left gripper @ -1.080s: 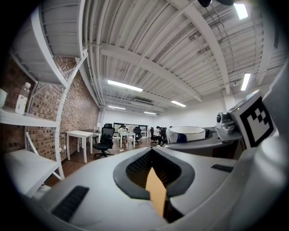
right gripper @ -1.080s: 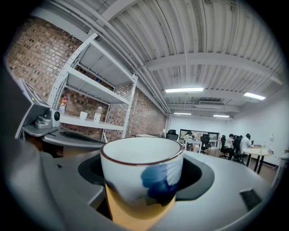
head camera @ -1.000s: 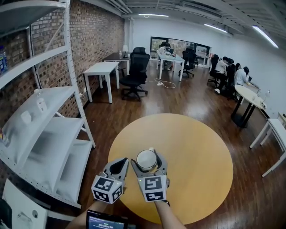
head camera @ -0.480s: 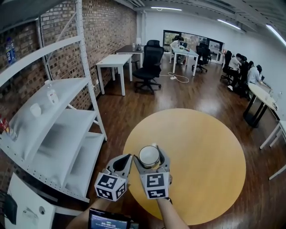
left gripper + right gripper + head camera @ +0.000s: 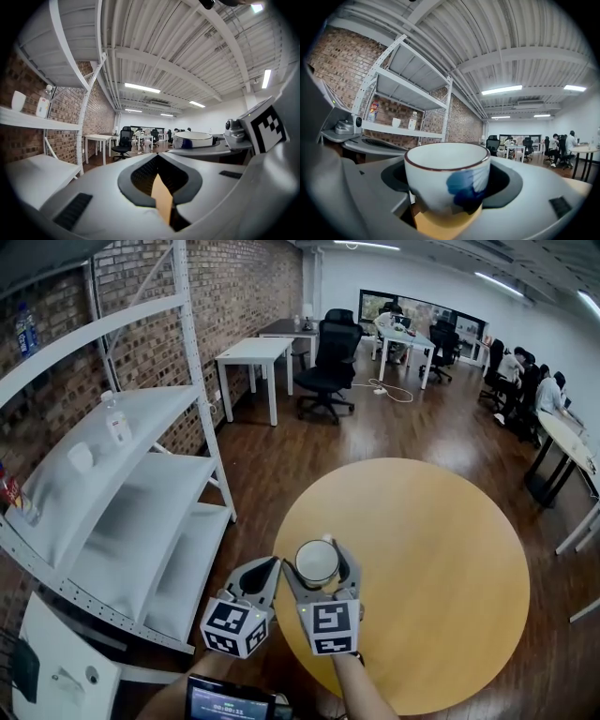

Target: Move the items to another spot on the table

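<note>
One round table (image 5: 441, 559), brick wall (image 5: 248, 287)

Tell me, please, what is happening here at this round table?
A person holds a claw in each hand. The right claw is shut on a white cup with a blue mark, over the near left part of the round yellow table. The left claw is shut with nothing in it, close beside the right one. I cannot tell whether the cup touches the table.
</note>
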A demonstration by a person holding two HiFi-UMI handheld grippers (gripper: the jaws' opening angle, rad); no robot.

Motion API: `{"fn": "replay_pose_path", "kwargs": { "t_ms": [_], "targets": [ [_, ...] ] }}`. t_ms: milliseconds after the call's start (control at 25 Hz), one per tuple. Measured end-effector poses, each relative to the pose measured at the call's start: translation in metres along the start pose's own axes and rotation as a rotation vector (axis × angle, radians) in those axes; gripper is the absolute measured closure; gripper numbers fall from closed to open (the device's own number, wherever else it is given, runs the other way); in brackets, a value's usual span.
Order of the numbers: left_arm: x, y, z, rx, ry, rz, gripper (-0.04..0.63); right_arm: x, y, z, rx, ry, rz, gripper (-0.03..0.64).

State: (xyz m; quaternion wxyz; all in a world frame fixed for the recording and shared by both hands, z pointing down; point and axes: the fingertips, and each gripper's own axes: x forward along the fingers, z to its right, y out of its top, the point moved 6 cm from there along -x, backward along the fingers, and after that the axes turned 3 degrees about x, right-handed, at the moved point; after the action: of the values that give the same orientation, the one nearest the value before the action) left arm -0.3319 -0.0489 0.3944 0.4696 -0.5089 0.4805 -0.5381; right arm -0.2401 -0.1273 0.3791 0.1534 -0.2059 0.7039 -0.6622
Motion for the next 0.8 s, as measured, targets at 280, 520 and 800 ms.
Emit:
{"fn": "replay_pose_path", "kwargs": {
  "t_ms": [280, 520, 800],
  "targets": [
    [0.002, -0.035, -0.014, -0.001, 0.031, 0.018, 0.589, 0.016, -0.042, -0.011, 0.029, 0.016, -0.022, 0.202],
    [0.009, -0.066, -0.024, -0.006, 0.043, -0.012, 0.589, 0.029, -0.086, -0.016, 0.069, 0.016, -0.064, 0.202],
    [0.014, -0.101, -0.029, -0.019, 0.018, -0.074, 0.589, 0.041, -0.131, -0.015, 0.117, -0.005, -0.110, 0.202]
  ]
}}
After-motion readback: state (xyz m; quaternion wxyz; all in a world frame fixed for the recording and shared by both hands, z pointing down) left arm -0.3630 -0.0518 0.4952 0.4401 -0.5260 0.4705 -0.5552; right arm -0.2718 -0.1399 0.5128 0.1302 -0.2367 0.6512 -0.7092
